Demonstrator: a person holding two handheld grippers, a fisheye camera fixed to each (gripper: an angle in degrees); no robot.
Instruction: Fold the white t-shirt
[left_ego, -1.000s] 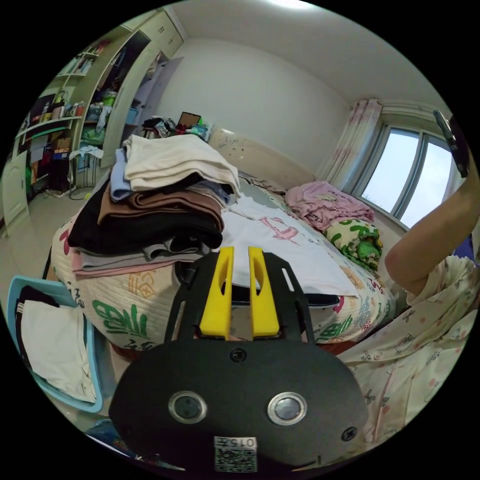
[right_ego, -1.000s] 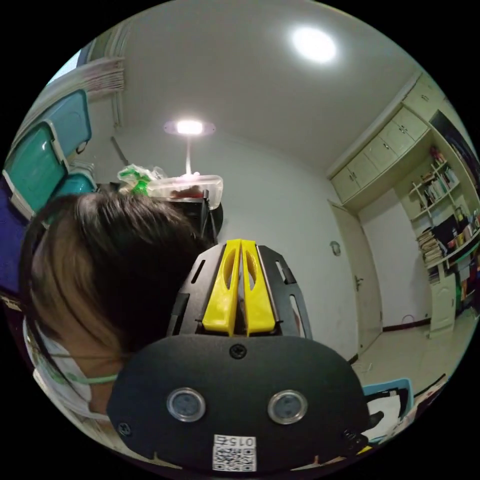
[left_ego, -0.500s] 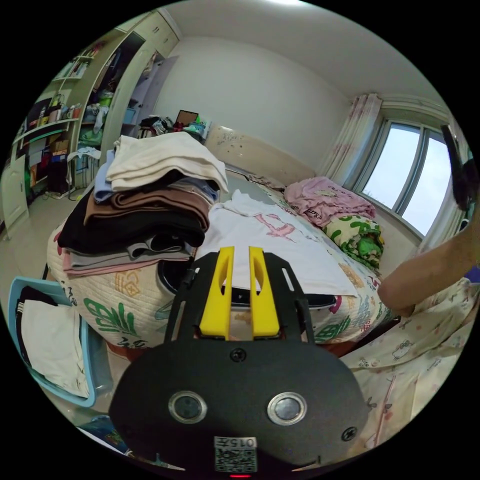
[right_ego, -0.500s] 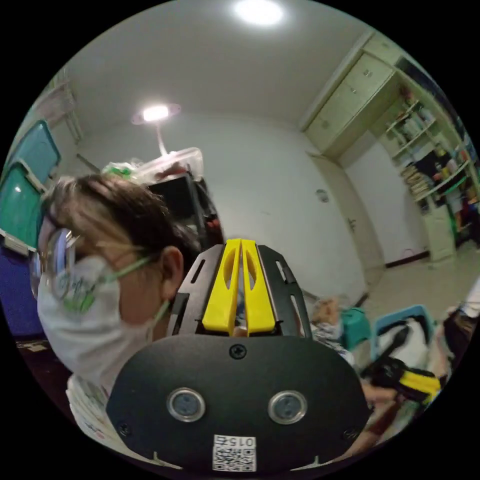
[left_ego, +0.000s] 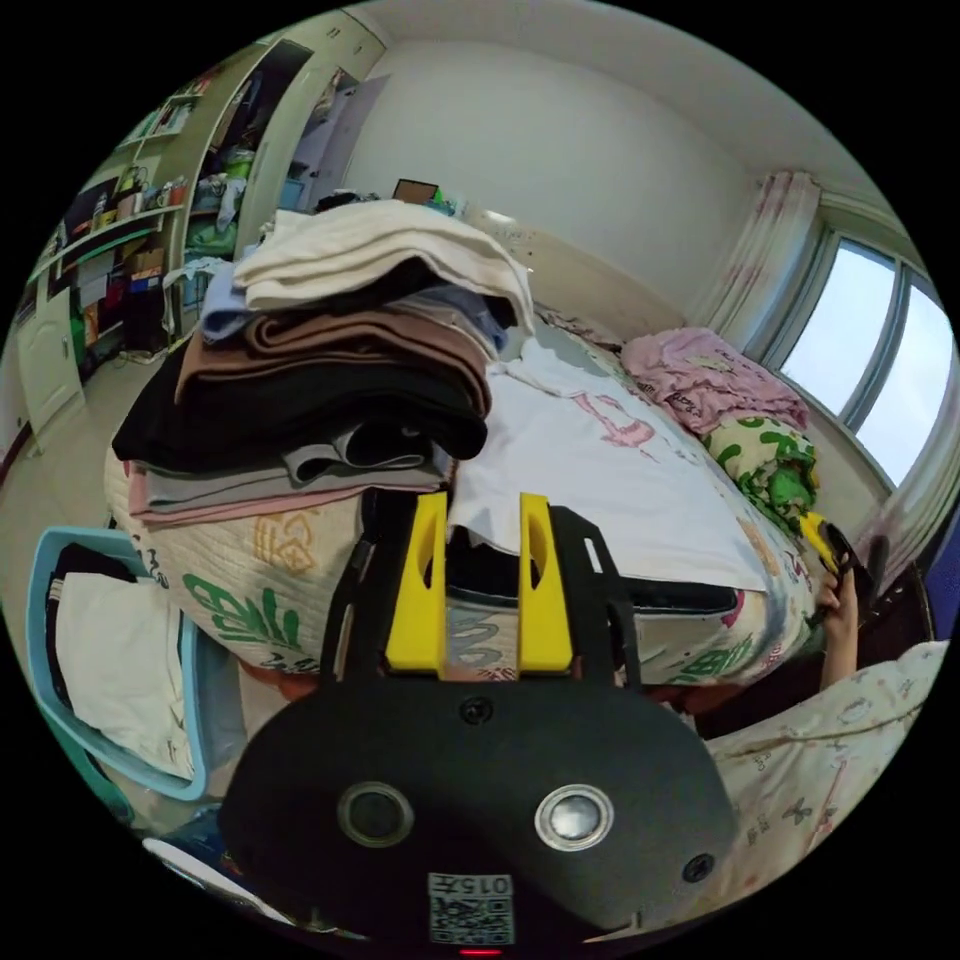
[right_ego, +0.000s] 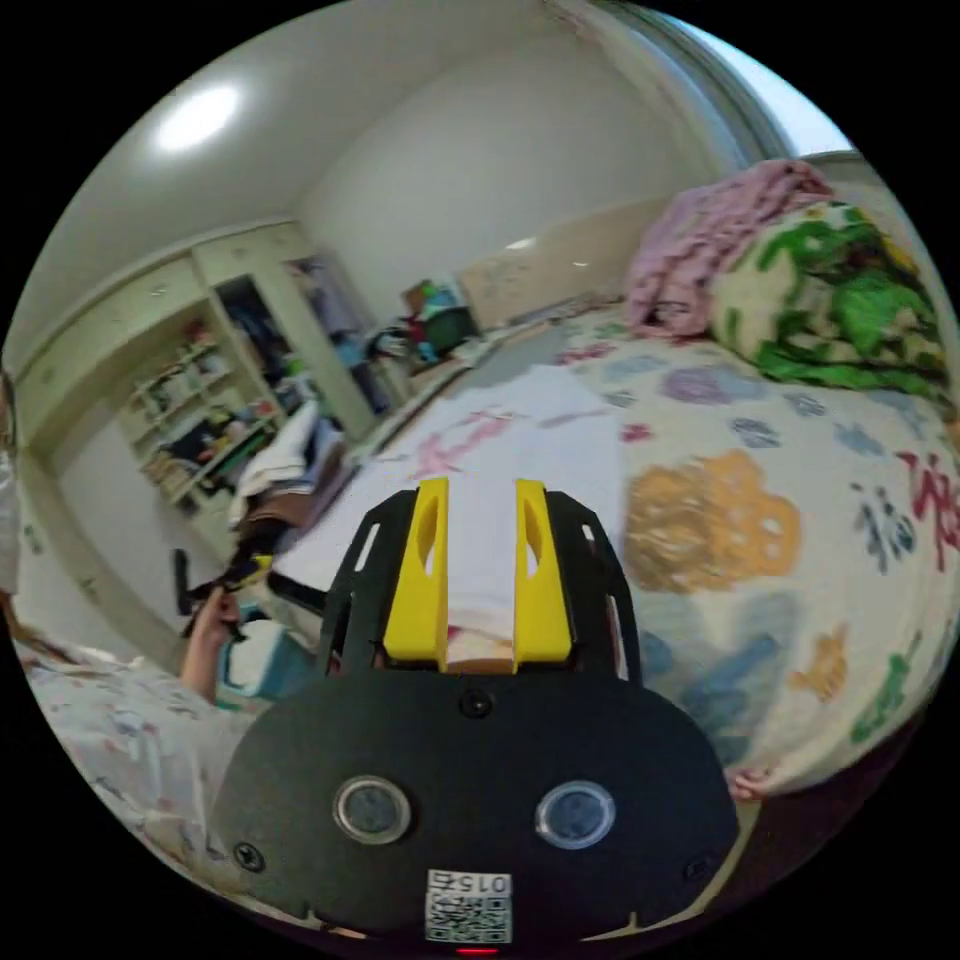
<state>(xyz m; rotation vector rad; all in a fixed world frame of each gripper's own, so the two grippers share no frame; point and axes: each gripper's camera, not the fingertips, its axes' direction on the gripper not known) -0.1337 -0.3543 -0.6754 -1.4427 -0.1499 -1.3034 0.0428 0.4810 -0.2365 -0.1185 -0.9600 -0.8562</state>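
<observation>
White t-shirt (left_ego: 600, 470) flat on quilted bed (left_ego: 300, 590) | both tools gaping

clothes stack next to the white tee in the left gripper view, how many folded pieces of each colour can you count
Stack beside the white t-shirt, left gripper view, top to bottom:
cream: 1
light blue: 1
brown: 1
black: 1
grey: 1
pink: 1
Total: 6 visible layers; thinner pieces tucked between them cannot be ruled out.
</observation>
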